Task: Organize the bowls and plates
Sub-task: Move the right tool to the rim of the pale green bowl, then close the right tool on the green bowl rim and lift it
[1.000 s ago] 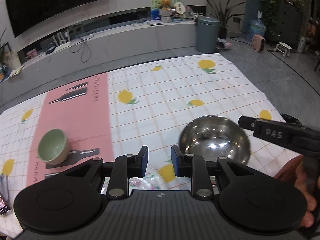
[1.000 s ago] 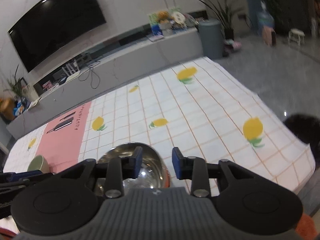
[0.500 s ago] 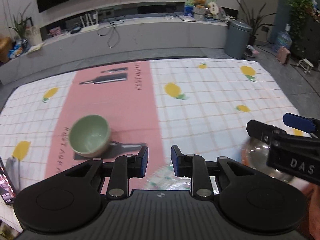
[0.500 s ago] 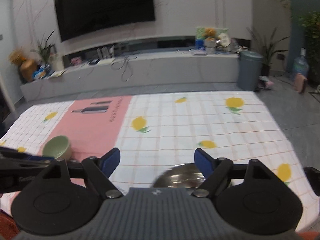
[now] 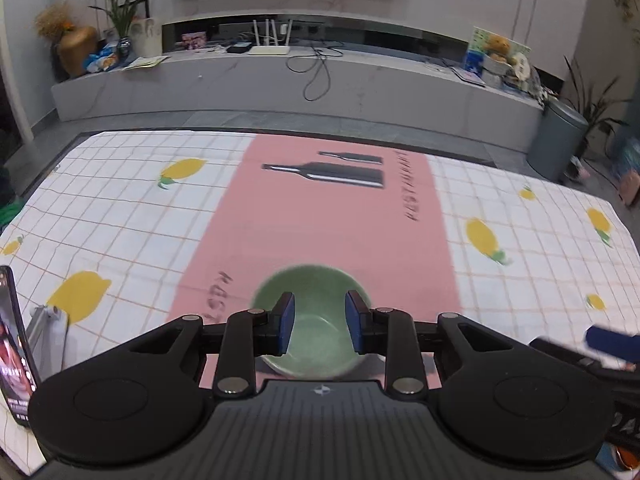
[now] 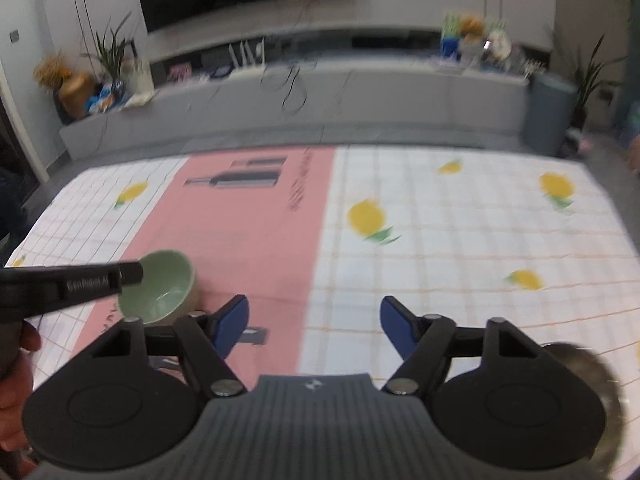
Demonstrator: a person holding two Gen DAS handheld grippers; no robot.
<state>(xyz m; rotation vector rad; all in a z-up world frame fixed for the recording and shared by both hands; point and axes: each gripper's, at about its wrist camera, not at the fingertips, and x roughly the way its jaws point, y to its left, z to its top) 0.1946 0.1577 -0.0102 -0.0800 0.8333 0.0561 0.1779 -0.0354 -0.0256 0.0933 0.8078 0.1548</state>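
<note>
A pale green bowl [image 5: 316,332] stands upright on the pink mat [image 5: 320,220]. My left gripper [image 5: 320,322] hovers right over the bowl's mouth. Its blue pads are a narrow gap apart and opening, pressing on nothing. In the right wrist view the same bowl [image 6: 164,292] sits at the left, with the left gripper's finger [image 6: 128,273] reaching over its rim. My right gripper [image 6: 313,320] hangs wide above the cloth, its jaws closing with nothing between them. A blurred steel bowl [image 6: 580,364] lies at the lower right behind it.
A lemon-print checked cloth [image 5: 520,208] covers the table. A phone on a stand [image 5: 14,340] leans at the near left edge. The right gripper's blue tip [image 5: 608,338] shows at the right. A grey bin [image 5: 558,140] and a long TV bench stand beyond the table.
Both grippers swept left across the table. The green bowl went from the left side to under the left gripper. The right jaws spread wide and left the steel bowl behind.
</note>
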